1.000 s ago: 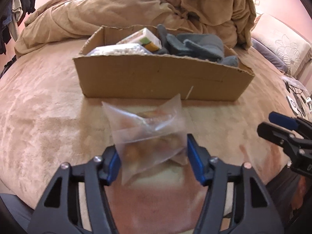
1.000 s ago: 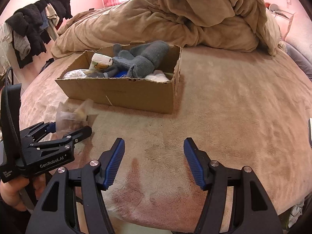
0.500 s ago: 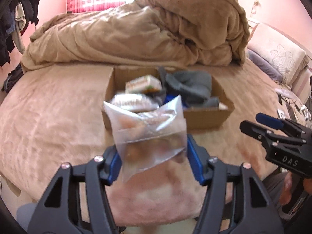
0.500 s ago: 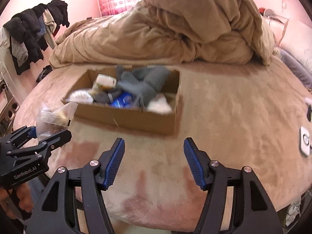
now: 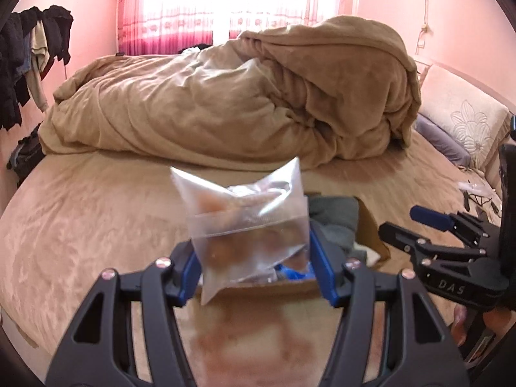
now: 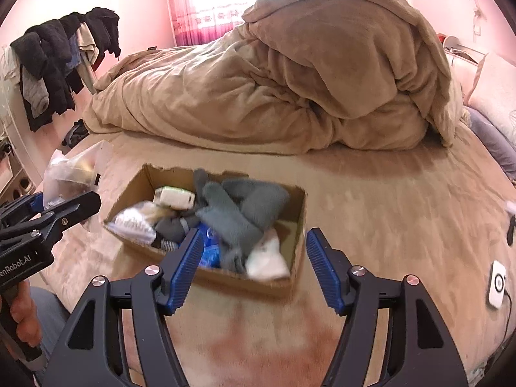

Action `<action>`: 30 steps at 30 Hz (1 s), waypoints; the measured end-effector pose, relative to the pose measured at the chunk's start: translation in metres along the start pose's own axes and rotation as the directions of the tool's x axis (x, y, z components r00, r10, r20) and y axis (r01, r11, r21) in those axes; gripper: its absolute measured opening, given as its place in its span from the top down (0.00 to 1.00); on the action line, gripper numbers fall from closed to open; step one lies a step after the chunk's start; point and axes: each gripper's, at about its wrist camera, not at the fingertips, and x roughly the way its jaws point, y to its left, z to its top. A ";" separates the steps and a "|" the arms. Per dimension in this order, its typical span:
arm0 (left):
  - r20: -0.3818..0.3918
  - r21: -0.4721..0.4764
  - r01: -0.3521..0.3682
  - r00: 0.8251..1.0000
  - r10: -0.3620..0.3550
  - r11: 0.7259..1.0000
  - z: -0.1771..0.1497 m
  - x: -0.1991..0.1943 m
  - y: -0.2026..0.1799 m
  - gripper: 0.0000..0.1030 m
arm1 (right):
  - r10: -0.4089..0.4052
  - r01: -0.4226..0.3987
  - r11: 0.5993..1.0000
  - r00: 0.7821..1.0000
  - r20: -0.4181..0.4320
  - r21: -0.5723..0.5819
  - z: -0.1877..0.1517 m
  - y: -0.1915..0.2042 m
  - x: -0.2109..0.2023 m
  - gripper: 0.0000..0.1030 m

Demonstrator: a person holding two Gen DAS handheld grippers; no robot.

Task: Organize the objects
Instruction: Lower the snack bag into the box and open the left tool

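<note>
Bag (image 5: 248,225) sits clamped in the left hand-held gripper (image 5: 254,267) near the box (image 6: 290,277); right hand-held gripper (image 6: 253,267) is opening, empty.

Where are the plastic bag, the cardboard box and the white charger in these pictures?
plastic bag (image 5: 248,225): left wrist view, frosted middle.
cardboard box (image 6: 298,206): right wrist view, right wall.
white charger (image 6: 496,285): right wrist view, flat top.

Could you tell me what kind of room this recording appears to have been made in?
Most likely a bedroom in a home. A rumpled tan duvet is heaped on a wide bed with a beige sheet, a pink patterned curtain covers a bright window, and dark clothes hang by the wall.
</note>
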 end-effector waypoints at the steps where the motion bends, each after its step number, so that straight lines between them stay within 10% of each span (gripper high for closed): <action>1: -0.002 -0.002 0.001 1.000 -0.001 1.000 0.002 0.003 0.001 0.42 | 0.000 0.000 1.000 1.000 0.003 -0.003 0.004 0.001 0.002 0.33; 30: -0.168 -0.021 0.009 0.986 -0.012 1.000 -0.005 0.128 0.025 0.34 | 0.051 -0.052 0.999 0.997 -0.063 -0.012 0.019 0.008 0.085 0.33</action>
